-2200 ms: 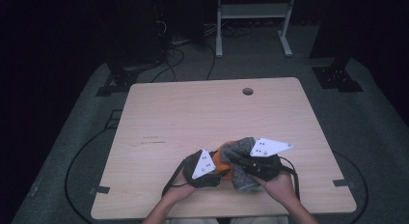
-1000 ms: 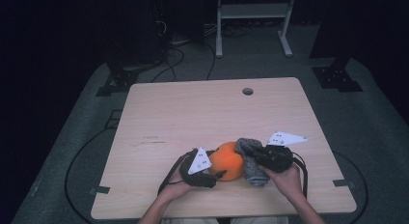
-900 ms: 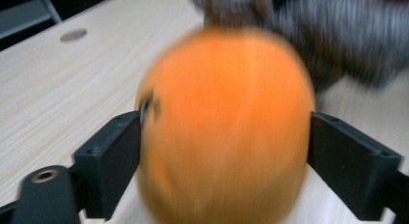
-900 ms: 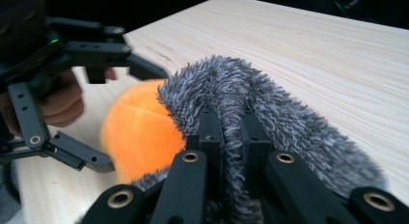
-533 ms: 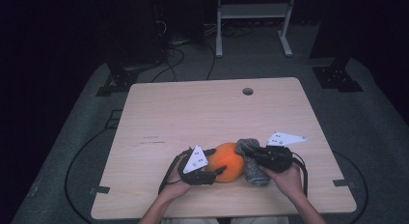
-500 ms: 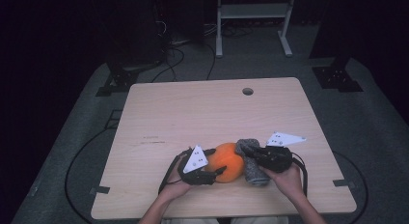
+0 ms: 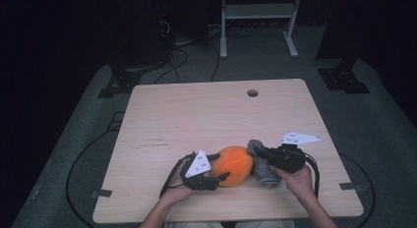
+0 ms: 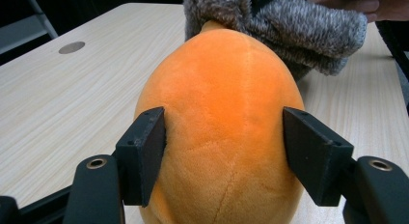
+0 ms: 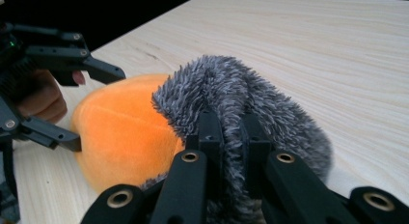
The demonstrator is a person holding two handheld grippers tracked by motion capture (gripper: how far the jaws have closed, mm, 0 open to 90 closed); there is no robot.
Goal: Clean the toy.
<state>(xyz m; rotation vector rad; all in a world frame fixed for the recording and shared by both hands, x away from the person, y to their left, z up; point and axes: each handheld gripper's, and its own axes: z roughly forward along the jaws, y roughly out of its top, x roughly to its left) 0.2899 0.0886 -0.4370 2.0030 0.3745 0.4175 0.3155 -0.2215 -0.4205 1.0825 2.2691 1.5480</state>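
The table [image 7: 196, 115] is big, pale and made of wood, with a small round hole [image 7: 253, 93] near its far edge. The toys lie close to the near edge, a bit right of the middle.

The orange plush toy [image 7: 235, 164] is round like an egg and rests on the table. A grey fuzzy cover [image 7: 260, 164] sits on its right end, like a hat that is only partly on. Most of the orange toy is bare.

The left gripper [image 7: 216, 178] has its fingers [image 8: 144, 151] on both sides of the orange toy. They have just been closing, and in the left gripper view the pads press into the soft sides. So this gripper holds the toy.

The right gripper [image 7: 263, 154] has its fingers [image 9: 210, 132] pinched tight together on a fold of the grey cover.

It looks like the job right now is to move the grey cover along the orange toy while the other hand keeps the toy in place. I cannot tell if the cover is going on or coming off.

To do it well, the left fingers should squeeze firmly so the toy does not slide or roll. The right gripper should pull slowly and straight along the toy. A quick tug may make the fuzzy cloth slip out.
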